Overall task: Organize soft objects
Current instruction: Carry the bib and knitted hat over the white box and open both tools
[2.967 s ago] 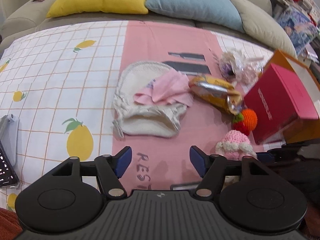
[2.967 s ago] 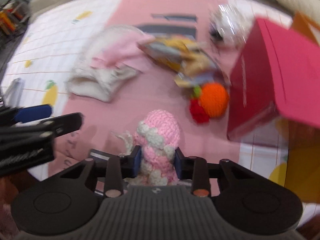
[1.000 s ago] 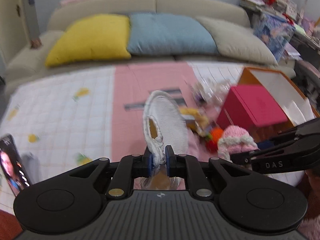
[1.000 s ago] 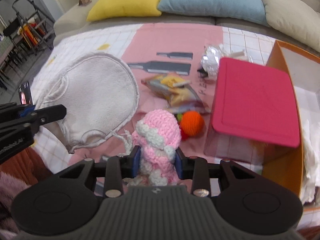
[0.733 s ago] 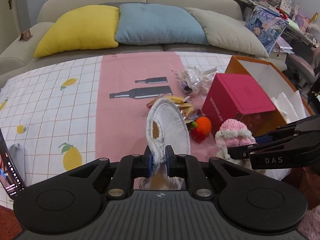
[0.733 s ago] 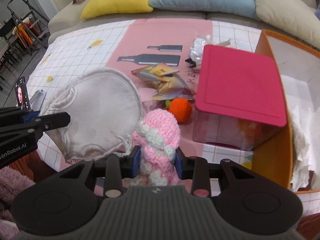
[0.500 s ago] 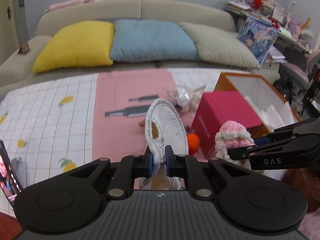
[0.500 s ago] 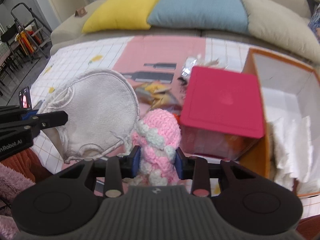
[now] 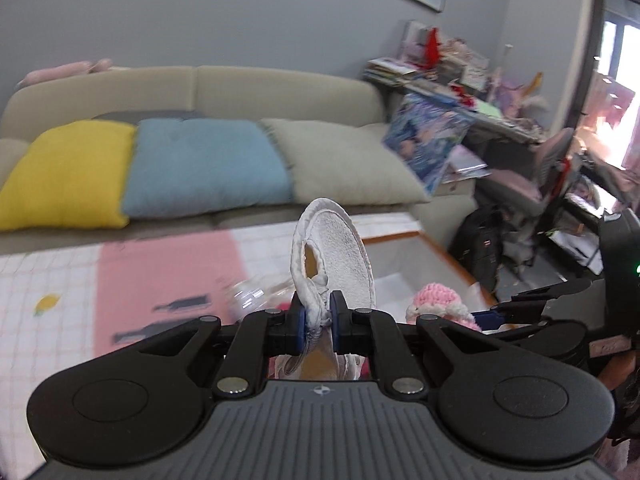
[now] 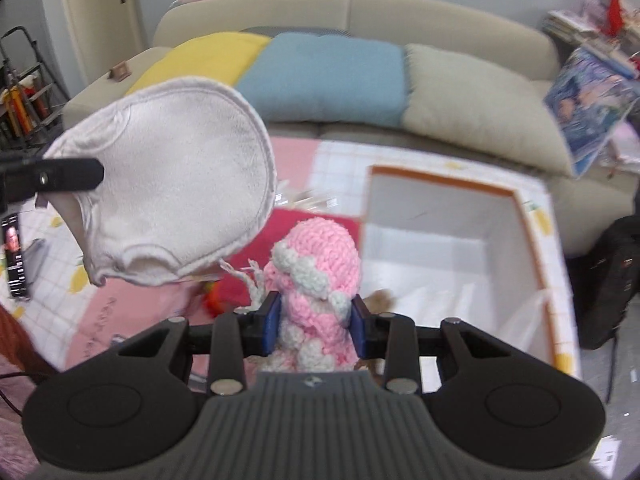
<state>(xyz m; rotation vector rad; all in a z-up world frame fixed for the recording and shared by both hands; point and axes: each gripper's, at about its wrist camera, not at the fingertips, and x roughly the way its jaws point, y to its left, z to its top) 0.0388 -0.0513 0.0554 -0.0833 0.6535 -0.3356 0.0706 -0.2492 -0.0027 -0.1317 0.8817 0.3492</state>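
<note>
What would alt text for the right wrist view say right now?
The right gripper is shut on a pink crocheted toy, held above the pink and checked cloth beside an open orange-edged box. At left, the left gripper holds up a white mitt; a sofa with cushions lies behind.

both cams sit just behind their own fingers, close-up, looking fwd and slightly down twd the sofa (image 9: 280, 92). left view faces sofa and desk clutter (image 9: 448, 64) at right; right view tilts lower over the open box (image 10: 452, 216). shared: sofa, cushions, pink cloth (image 10: 292, 152), box.
</note>
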